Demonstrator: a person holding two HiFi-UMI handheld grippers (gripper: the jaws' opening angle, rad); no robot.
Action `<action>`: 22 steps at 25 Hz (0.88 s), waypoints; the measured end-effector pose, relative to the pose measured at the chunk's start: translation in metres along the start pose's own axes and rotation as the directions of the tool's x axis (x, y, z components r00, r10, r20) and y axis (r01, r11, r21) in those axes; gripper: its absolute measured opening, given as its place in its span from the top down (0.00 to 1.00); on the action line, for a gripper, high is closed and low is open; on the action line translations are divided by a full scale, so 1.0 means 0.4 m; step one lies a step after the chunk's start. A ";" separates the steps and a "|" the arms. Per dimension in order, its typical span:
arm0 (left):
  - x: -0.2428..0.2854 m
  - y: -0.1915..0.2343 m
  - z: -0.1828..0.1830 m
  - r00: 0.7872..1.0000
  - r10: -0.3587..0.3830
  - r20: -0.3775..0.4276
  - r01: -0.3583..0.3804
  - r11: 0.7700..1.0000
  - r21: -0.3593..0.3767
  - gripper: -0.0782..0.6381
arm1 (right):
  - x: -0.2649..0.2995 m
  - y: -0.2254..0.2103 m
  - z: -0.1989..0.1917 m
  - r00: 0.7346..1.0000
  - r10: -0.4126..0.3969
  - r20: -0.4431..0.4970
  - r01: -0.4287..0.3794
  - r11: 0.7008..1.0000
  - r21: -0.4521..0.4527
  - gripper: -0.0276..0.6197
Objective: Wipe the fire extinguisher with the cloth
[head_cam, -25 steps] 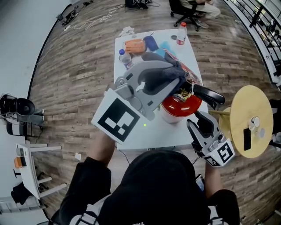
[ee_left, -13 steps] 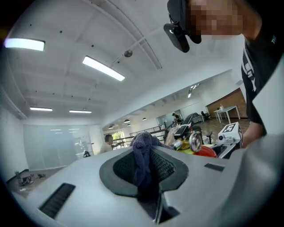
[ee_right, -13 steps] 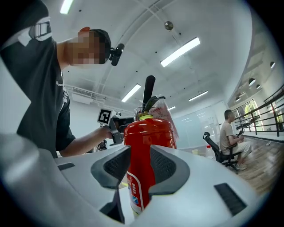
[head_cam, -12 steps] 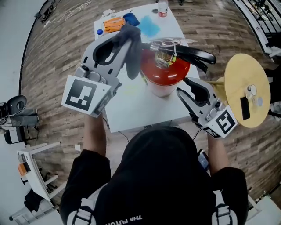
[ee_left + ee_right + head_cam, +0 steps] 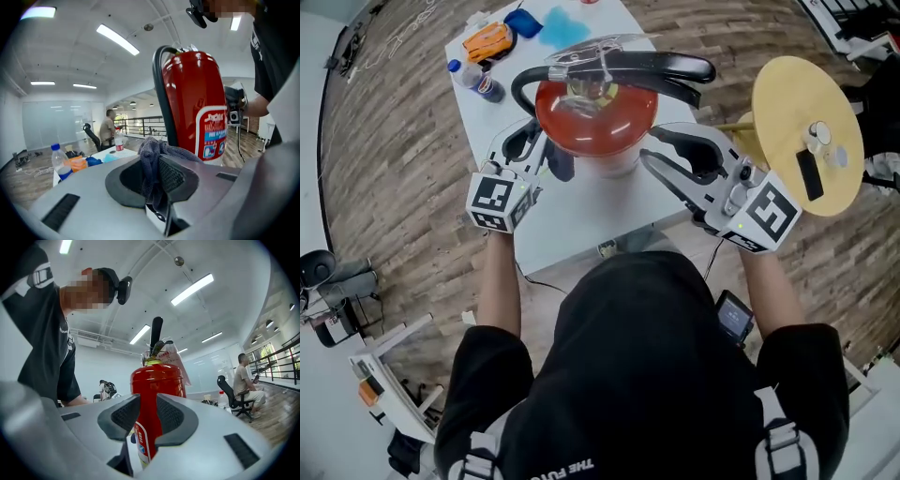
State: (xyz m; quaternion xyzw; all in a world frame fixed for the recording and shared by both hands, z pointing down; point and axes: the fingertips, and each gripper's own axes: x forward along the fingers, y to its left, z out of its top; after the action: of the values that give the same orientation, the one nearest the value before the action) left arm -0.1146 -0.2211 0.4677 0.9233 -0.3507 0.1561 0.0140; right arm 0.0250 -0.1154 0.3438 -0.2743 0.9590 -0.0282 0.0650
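On a white table (image 5: 581, 225) in an open office, a red fire extinguisher (image 5: 591, 117) stands upright, seen from above with its black handle across the top. The left hand-held gripper (image 5: 540, 152) pinches a grey cloth (image 5: 560, 162) just beside the cylinder's left flank. The right hand-held gripper (image 5: 656, 146) sits near the right flank, jaws slightly parted with nothing between them. Bottles (image 5: 473, 80) stand at the table's far end.
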 end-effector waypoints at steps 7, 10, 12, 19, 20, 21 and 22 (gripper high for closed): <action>0.057 -0.008 -0.157 0.998 -0.067 0.002 0.066 0.988 -0.142 0.79 | -0.007 -0.005 -0.001 1.000 -0.021 0.017 0.020 0.999 0.034 0.79; 0.088 -0.047 -0.257 0.991 -0.113 -0.072 0.101 0.983 -0.155 0.79 | -0.008 -0.008 -0.003 0.999 -0.036 0.030 0.035 0.998 0.050 0.79; 0.099 -0.057 -0.308 0.992 -0.099 -0.082 0.080 0.975 -0.209 0.79 | -0.007 -0.008 -0.004 0.998 -0.045 0.038 0.043 0.998 0.052 0.79; 0.113 -0.072 -0.400 0.989 -0.056 -0.138 0.025 0.975 -0.219 0.79 | -0.007 -0.009 -0.003 0.996 -0.082 0.045 0.078 0.994 0.082 0.79; 0.109 -0.073 -0.400 0.989 -0.049 -0.140 0.017 0.976 -0.217 0.79 | -0.007 -0.010 -0.002 0.995 -0.085 0.049 0.081 0.993 0.086 0.79; 0.105 -0.074 -0.401 0.989 -0.040 -0.142 0.007 0.975 -0.222 0.79 | -0.006 -0.010 -0.002 0.994 -0.090 0.055 0.085 0.992 0.090 0.79; 0.102 -0.076 -0.405 0.989 -0.030 -0.142 -0.005 0.972 -0.236 0.79 | -0.007 -0.010 -0.001 0.994 -0.096 0.059 0.090 0.992 0.093 0.79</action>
State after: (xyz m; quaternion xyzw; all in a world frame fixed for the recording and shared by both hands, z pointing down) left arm -0.1112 -0.2025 0.6363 0.9034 -0.3591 0.1797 0.1501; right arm 0.0295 -0.1173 0.3450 -0.3163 0.9404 -0.0655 0.1064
